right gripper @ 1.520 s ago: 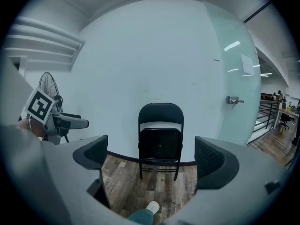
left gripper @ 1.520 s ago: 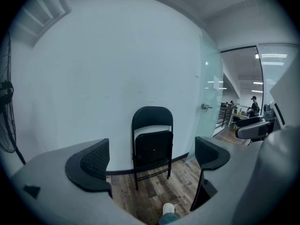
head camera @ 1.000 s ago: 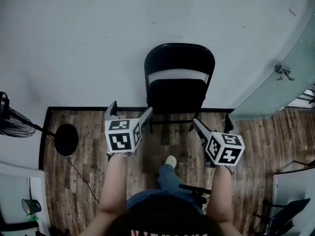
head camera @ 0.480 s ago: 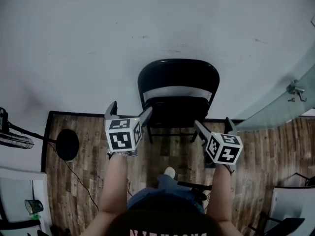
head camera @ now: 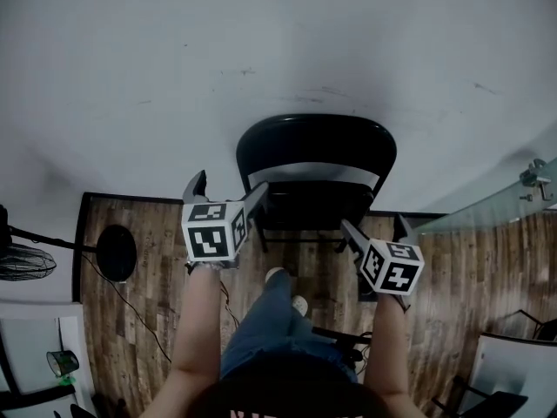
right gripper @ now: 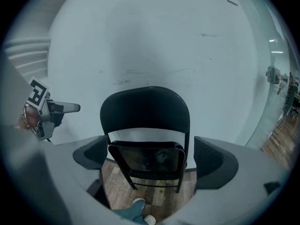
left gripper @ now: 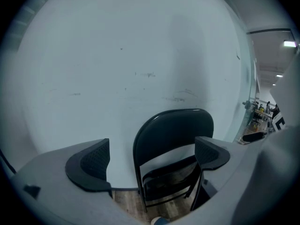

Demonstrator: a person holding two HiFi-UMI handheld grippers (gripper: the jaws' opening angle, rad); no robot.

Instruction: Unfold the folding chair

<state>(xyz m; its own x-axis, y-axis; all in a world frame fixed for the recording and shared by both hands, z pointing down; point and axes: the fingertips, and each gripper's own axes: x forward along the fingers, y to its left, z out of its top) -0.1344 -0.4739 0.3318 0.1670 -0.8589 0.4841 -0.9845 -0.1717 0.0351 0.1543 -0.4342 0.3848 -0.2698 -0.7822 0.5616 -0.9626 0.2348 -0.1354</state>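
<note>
A black folding chair (head camera: 315, 168) leans folded against the white wall, its seat (right gripper: 147, 158) flipped up flat against the backrest. It also shows in the left gripper view as the chair (left gripper: 173, 139). My left gripper (head camera: 226, 192) is held open in the air just left of the chair, a short way off. My right gripper (head camera: 376, 229) is open too, just right of the chair's lower frame. Neither touches the chair. In both gripper views the chair stands beyond the open jaws.
Wood-look floor (head camera: 157, 259) runs to the wall. A floor fan with a round black base (head camera: 117, 248) and a cable stands at the left. A glass partition (head camera: 487, 207) with a handle is at the right. The person's leg and white shoe (head camera: 275, 277) are stepping forward below the chair.
The person has walked closer to the chair, which now looks larger and nearer. A leg has swung forward. Both grippers stay open and have come nearer the chair's sides.
</note>
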